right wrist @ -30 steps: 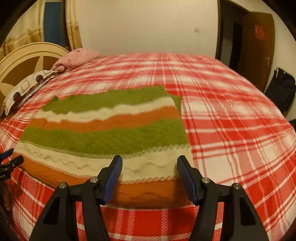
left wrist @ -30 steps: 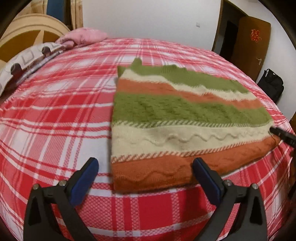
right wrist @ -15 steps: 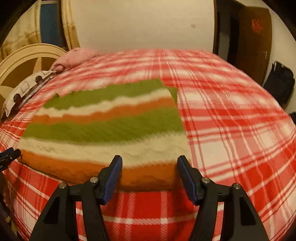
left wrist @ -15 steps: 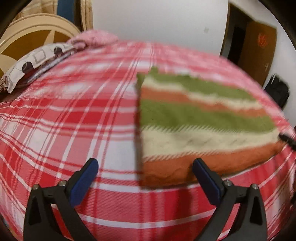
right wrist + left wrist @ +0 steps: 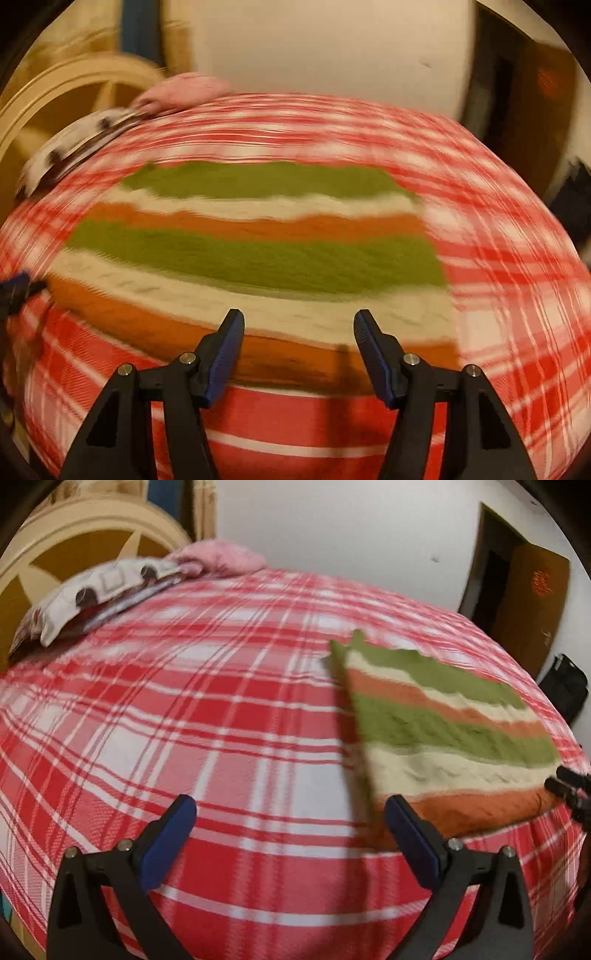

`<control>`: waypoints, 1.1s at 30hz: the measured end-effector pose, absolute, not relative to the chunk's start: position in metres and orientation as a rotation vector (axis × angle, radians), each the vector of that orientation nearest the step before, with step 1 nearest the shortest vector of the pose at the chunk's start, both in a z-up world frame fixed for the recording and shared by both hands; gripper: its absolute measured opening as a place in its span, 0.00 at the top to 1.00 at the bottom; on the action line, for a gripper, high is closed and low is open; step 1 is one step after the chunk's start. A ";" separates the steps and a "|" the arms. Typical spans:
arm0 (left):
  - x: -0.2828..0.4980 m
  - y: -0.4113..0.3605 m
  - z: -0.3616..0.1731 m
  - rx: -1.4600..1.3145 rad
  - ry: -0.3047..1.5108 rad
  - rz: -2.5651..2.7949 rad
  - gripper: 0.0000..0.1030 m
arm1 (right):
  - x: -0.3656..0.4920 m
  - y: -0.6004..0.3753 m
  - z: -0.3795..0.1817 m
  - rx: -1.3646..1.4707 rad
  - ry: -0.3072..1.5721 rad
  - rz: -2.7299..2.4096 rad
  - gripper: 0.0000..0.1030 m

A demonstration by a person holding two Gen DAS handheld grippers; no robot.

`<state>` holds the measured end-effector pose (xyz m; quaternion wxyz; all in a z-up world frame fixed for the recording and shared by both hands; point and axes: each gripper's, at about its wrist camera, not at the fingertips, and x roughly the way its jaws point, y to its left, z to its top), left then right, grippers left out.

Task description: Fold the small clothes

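The left gripper (image 5: 290, 821) is hovering over the bed (image 5: 184, 738) with its jaws apart and nothing between them, the sweater (image 5: 443, 731) lying just to its right. The right gripper (image 5: 298, 334) is hanging above the sweater's (image 5: 258, 258) near orange hem, jaws likewise apart and gripping nothing. Farther off, a patterned pillow (image 5: 99, 590) and pink cloth (image 5: 218, 557) are resting by the headboard (image 5: 74, 546)

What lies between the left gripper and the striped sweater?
Only bare plaid bedspread, seen in the left wrist view; the left gripper is open beside the sweater.
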<state>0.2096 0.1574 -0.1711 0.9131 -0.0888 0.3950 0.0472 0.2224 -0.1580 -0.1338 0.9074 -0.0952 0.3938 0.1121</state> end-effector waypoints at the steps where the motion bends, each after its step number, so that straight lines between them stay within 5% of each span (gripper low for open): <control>1: 0.211 0.162 -0.173 -0.203 0.821 0.096 0.00 | 0.223 -0.151 -0.137 -0.218 0.810 0.232 0.39; 12: 0.219 0.135 -0.181 -0.169 0.868 0.018 0.01 | 0.235 -0.070 -0.146 -0.221 0.816 0.389 0.39; 14: 0.208 0.137 -0.172 -0.207 0.816 -0.015 0.06 | 0.228 -0.053 -0.154 -0.249 0.845 0.455 0.39; 15: 0.204 0.138 -0.167 -0.214 0.793 -0.035 0.16 | 0.224 -0.054 -0.154 -0.243 0.838 0.455 0.39; 24: 0.220 0.117 -0.178 -0.273 0.850 -0.220 0.31 | 0.215 -0.242 -0.115 0.003 0.760 0.076 0.39; 27: 0.219 0.113 -0.177 -0.272 0.851 -0.213 0.61 | 0.227 -0.293 -0.120 0.090 0.817 0.019 0.39; 30: 0.218 0.116 -0.178 -0.282 0.859 -0.204 0.77 | 0.239 -0.304 -0.134 0.132 0.887 0.107 0.44; 32: 0.215 0.118 -0.176 -0.265 0.857 -0.209 0.85 | 0.240 -0.305 -0.141 0.143 0.909 0.140 0.73; 33: 0.215 0.118 -0.176 -0.254 0.854 -0.214 0.88 | 0.239 -0.305 -0.145 0.154 0.914 0.154 0.77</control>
